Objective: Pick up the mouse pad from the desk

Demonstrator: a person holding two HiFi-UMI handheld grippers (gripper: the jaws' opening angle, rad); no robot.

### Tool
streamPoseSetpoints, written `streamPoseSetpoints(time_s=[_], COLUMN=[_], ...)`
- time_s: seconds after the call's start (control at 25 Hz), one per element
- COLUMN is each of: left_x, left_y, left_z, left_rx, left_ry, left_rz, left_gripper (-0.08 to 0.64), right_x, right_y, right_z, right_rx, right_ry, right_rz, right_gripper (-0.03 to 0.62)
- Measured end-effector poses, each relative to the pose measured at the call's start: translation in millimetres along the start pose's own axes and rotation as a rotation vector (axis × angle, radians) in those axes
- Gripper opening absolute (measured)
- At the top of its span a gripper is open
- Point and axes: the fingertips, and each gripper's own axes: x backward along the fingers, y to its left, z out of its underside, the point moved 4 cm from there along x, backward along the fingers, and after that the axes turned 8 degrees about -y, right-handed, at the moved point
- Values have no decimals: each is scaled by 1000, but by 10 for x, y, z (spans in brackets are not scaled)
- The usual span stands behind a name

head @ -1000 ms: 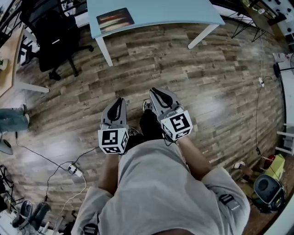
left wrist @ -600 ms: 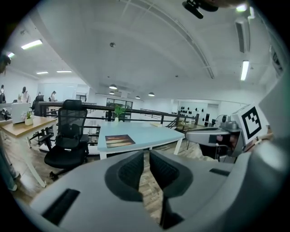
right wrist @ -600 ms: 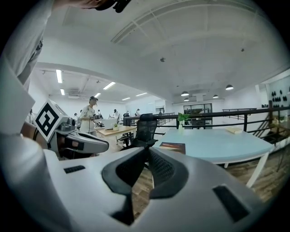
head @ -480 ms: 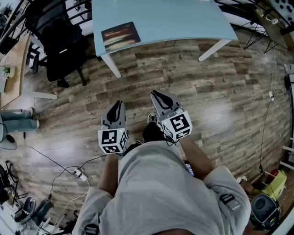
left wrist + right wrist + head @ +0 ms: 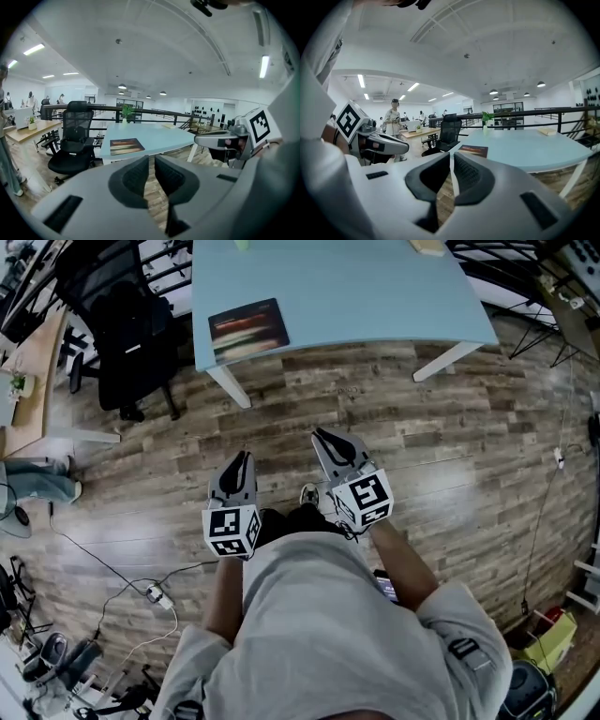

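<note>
Black office chair (image 5: 122, 324): parked left of desk (image 5: 375, 296).
Left gripper (image 5: 242, 457): held out from waist over wood floor (image 5: 450, 427), aimed ahead toward desk, tipped slightly down; jaws parted by narrow slit, nothing between.
Mouse pad (image 5: 248, 327): flat on near left corner of desk (dark, striped print), well apart from both grippers.
Right gripper (image 5: 325, 437): just beside left one, same forward aim; jaws barely apart, empty.

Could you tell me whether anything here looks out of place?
Nothing on the desk stands out: the mouse pad lies flat near its corner. On the floor, a white plug with loose cables lies at the left.
</note>
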Motion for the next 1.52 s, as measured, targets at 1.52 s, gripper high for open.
streamPoseSetpoints(time_s=[1.52], left_x=[-2094], left_y=[1490], left_z=[-76], left_rx=[-197], left_ry=[205], left_rz=[125], left_gripper=[51], right_x=[-2069], right_y=[-942], right_z=[322], right_rx=[74], right_ry=[218], right_rz=[50], right_gripper=[33])
